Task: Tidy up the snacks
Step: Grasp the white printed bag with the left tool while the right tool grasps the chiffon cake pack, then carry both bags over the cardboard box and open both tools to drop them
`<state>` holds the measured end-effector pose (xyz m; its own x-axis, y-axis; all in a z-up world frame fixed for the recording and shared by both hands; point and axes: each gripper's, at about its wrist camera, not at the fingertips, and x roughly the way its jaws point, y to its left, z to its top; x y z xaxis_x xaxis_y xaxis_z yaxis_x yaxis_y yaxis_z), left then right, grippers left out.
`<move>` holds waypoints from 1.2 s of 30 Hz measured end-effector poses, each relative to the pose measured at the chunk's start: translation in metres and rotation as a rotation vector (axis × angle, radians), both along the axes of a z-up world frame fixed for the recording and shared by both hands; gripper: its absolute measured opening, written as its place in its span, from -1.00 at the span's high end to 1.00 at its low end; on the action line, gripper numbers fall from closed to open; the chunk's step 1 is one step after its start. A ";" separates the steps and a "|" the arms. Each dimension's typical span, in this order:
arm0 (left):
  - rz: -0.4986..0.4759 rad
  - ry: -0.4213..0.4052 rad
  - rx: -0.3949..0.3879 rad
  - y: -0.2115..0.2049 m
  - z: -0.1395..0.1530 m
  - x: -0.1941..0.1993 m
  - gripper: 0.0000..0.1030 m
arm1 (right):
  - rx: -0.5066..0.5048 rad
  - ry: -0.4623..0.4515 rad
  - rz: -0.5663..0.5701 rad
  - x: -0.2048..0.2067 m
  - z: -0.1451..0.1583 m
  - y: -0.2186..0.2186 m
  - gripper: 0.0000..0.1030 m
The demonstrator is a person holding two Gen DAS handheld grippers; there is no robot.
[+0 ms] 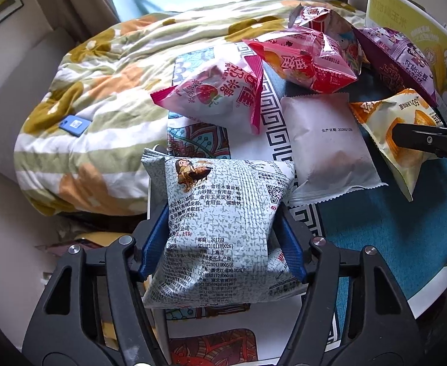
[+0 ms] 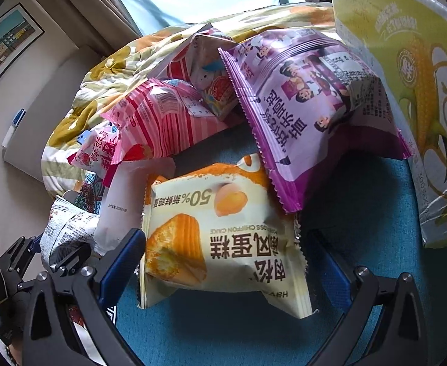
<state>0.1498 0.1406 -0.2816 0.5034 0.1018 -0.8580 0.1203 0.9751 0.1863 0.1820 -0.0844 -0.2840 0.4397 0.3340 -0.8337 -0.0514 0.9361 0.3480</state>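
1. Left wrist view: a floral quilt (image 1: 101,70) in green, orange and white fills the field from 9 to 12 o'clock, heaped on a bed.
2. A yellow-green carton (image 2: 406,91) printed with a corn cob stands upright at 2 o'clock in the right wrist view, just beside the snack pile.
3. A teal cloth (image 2: 360,213) covers the surface under the snacks; a patterned mat (image 1: 269,116) with a key-fret border lies beside it at the centre of the left wrist view.
4. The left hand-held gripper (image 1: 223,235) at 6 o'clock is closed on a grey speckled snack packet (image 1: 223,213); its blue pads (image 1: 153,244) press the packet's two sides and the film creases between them.
5. The right hand-held gripper (image 2: 223,259) stands wide, its blue fingers (image 2: 123,259) on either side of a chiffon cake packet (image 2: 223,238) that lies on the teal cloth; the pads do not press it.
6. A purple snack packet (image 2: 309,106) leans at 1 o'clock above the cake packet, overlapping its top edge.
7. A red-and-pink striped packet (image 2: 162,122) lies at 10 o'clock, a strawberry-printed pink packet (image 1: 217,91) just beside it.
8. A plain white sachet (image 1: 330,140) lies flat between the speckled packet and the cake packet.
9. A small blue tag (image 1: 74,125) rests on the quilt at 9 o'clock.
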 end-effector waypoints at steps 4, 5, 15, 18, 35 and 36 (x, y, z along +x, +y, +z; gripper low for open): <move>0.011 -0.002 -0.006 0.002 0.003 -0.002 -0.19 | 0.018 0.000 0.007 0.006 -0.003 0.004 -1.00; 0.013 -0.003 -0.007 0.002 0.004 -0.002 -0.19 | 0.019 0.000 0.009 0.007 -0.003 0.005 -1.00; 0.038 -0.024 -0.013 0.003 0.014 -0.007 -0.19 | -0.027 -0.013 0.045 0.007 -0.002 0.012 -0.60; 0.042 -0.034 -0.018 0.002 0.020 -0.010 -0.19 | -0.042 -0.012 0.061 0.004 0.000 0.014 -0.48; 0.063 -0.150 -0.055 -0.023 0.117 -0.020 -0.18 | 0.011 -0.055 0.162 -0.038 0.074 0.018 -0.45; 0.058 -0.162 -0.055 -0.028 0.126 -0.018 -0.18 | 0.014 -0.066 0.162 -0.039 0.083 0.014 -0.45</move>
<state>0.1322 0.1125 -0.1558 0.6304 0.0900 -0.7711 0.0365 0.9887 0.1452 0.1426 -0.0700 -0.2009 0.4328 0.4162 -0.7997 -0.2240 0.9089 0.3518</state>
